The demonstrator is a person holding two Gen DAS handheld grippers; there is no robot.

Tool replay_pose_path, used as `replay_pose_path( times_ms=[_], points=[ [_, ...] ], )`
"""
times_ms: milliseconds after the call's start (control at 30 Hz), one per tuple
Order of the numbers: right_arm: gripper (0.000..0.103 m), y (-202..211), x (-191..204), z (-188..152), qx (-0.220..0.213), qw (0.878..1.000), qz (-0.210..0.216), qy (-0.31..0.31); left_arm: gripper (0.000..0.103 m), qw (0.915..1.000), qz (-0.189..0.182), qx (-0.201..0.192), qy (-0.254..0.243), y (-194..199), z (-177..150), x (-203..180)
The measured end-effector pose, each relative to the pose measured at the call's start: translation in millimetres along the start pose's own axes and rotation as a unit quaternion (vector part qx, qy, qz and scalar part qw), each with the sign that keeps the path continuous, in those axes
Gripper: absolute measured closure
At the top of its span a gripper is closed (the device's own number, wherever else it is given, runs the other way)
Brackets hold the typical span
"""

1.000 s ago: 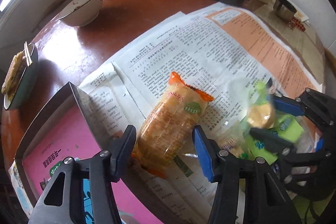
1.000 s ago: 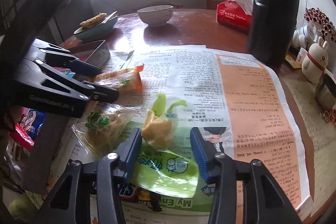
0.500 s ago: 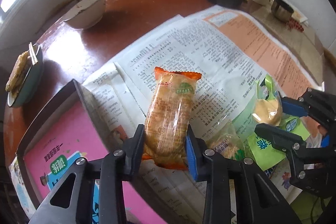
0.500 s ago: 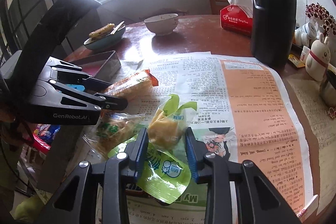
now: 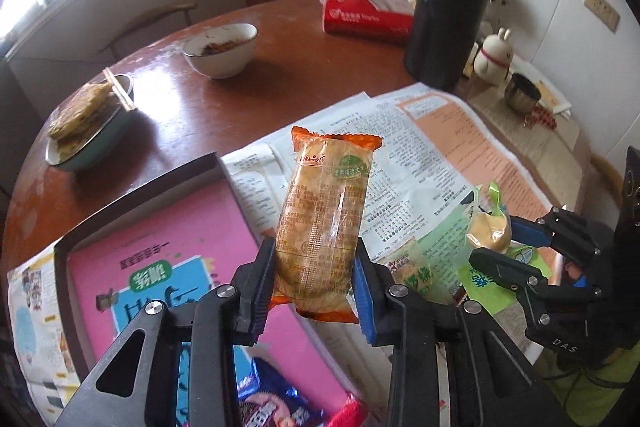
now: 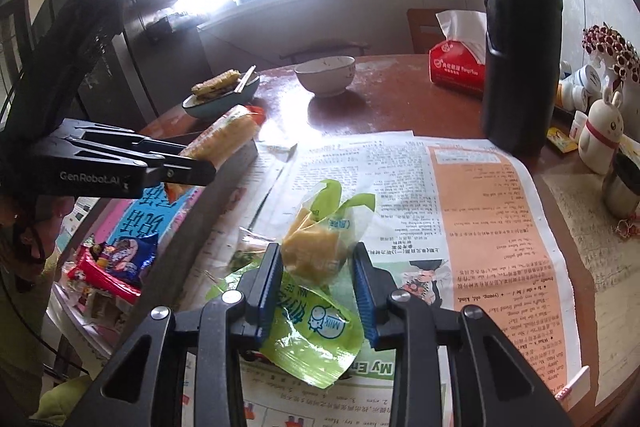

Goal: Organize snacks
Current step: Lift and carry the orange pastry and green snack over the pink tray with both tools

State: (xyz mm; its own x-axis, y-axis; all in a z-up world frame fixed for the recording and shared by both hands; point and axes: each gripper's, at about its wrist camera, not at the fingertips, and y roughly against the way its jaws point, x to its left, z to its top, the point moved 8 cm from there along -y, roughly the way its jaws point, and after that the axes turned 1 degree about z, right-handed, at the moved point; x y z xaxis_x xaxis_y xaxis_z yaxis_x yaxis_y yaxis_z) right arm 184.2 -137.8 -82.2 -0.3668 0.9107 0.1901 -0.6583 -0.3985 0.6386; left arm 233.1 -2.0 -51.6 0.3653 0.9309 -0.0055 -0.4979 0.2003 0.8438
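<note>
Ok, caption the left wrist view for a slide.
Left gripper lifts an orange snack pack above the tray; right gripper holds a yellow snack.

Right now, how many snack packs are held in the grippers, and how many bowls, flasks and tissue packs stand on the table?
Snack packs held: 2, orange pack in left gripper, green pack in right gripper.
Bowls: 2, white bowl, teal bowl.
Flasks: 1, black flask.
Tissue packs: 1, red tissue pack.
Total: 6.

Bare newspaper (image 6: 488,211) right of snacks: open passage. Tall black flask (image 6: 520,39) blocks far right; box wall (image 6: 208,195) probably bars leftward sweep.
</note>
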Motion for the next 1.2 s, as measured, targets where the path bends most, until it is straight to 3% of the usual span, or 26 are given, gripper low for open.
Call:
replay_pose_path(
  times_ms=[733, 1200],
  points=[
    [0.068, 25.8, 57.7, 10.0, -0.029, 0.998, 0.039, 0.042, 0.067, 0.9958, 0.024, -0.060, 0.065, 71.9, -46.3, 40.7],
    [0.068, 29.8, 124.8, 2.5, -0.027, 0.991, 0.091, 0.091, 0.067, 0.9887, 0.058, -0.079, 0.113, 109.6, -92.3, 82.5]
  ],
)
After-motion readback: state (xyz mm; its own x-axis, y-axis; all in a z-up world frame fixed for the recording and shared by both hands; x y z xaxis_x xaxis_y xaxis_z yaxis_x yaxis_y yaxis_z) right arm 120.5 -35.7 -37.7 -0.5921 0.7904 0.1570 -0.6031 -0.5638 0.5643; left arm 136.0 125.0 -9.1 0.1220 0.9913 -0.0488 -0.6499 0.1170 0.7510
